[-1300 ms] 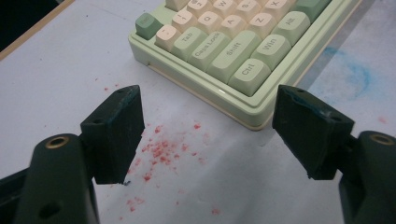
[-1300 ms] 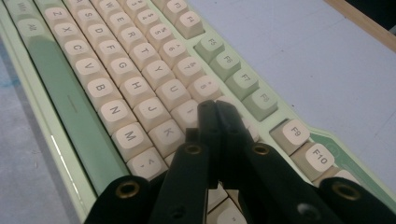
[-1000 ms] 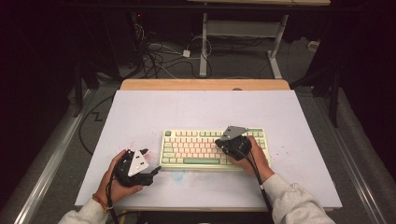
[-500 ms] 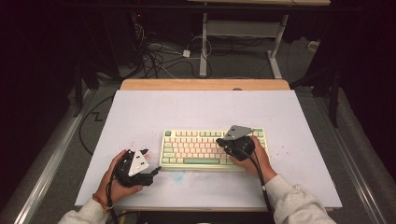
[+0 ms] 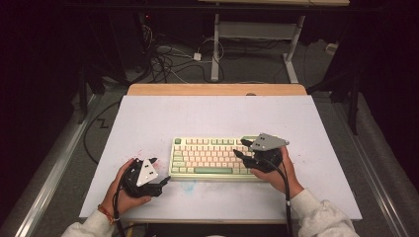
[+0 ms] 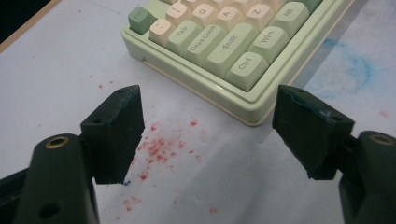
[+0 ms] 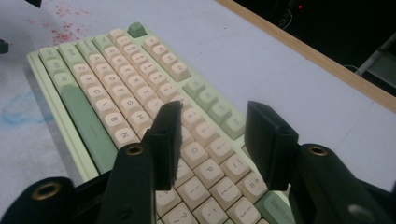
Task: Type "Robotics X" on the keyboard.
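**Caller:** High view first: the keyboard (image 5: 212, 158) lies flat on the white table sheet (image 5: 212, 113), toward the near side, between the two hands. The right gripper (image 5: 239, 148) hangs just over its right-hand keys; the left gripper (image 5: 160, 172) sits on the sheet just off its left end.

**Analyst:** And the jaws?

**Caller:** Right gripper view shows its jaws have just been opening. They stand partly apart above the keys (image 7: 140, 88), nothing between them. In the left gripper view the jaws are spread wide and empty, the keyboard's corner near Ctrl (image 6: 245, 65) just beyond them, red specks (image 6: 159, 149) on the sheet below.

**Analyst:** How would that keyboard handle?

**Caller:** I'd judge it a rigid slab with a smooth plastic case, moderately heavy. The keycaps look loose enough to rock or pop off, so pinching keys is risky. Better to grip the case edge at the two short ends, one gripper each.
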